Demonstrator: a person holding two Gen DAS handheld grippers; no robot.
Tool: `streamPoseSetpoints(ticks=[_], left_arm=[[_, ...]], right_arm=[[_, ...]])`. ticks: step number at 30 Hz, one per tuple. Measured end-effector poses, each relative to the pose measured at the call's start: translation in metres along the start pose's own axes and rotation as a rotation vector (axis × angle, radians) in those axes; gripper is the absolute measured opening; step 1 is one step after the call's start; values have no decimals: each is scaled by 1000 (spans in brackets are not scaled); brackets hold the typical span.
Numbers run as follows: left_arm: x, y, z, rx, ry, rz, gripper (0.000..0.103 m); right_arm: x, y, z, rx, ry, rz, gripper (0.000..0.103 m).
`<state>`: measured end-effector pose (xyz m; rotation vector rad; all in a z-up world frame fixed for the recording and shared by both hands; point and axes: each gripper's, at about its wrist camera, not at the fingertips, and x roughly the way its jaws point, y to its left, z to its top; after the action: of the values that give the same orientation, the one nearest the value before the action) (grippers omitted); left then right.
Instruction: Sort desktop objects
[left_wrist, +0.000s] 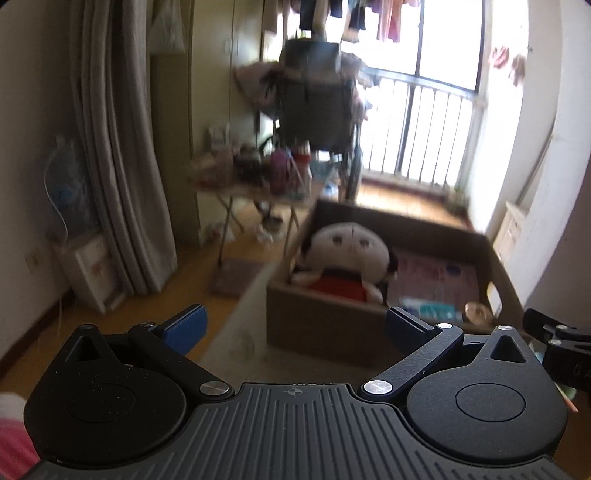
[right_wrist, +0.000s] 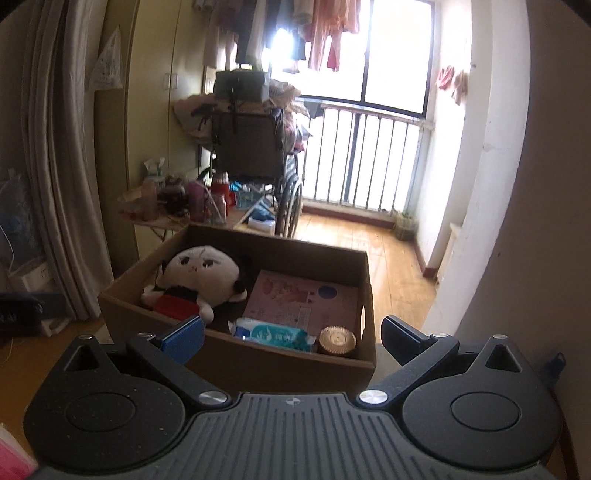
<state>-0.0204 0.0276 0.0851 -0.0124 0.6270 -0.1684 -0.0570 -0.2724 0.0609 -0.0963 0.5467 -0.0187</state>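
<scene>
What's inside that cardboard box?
The cardboard box holds a plush doll, a pink flat box, a tissue pack and a round gold tin. Anything beneath them is hidden.

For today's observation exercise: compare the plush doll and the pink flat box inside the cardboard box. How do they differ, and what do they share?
The plush doll is soft and rounded; the pink flat box is rigid and rectangular. The doll fills the left side of the cardboard box; the flat box occupies the right. The doll is white-faced with black hair and red clothing; the flat box is pale pink with a blue dot. Both lie inside the cardboard box, untouched by either tongs.
</scene>
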Motion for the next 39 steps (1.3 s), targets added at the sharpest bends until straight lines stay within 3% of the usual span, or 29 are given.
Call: streamPoseSetpoints(ticks=[4,12,39], left_arm=[[18,-5,-12,-17,119,-24,103],[29,-21,-20,26,219,-68,103],[57,-56,-21,83,292,-53,103]], right_arm=[[16,11,-11,-33,101,-10,103],[44,7,-27,-8,262,-57,103],[72,-19,-31,28,336,-74,103]])
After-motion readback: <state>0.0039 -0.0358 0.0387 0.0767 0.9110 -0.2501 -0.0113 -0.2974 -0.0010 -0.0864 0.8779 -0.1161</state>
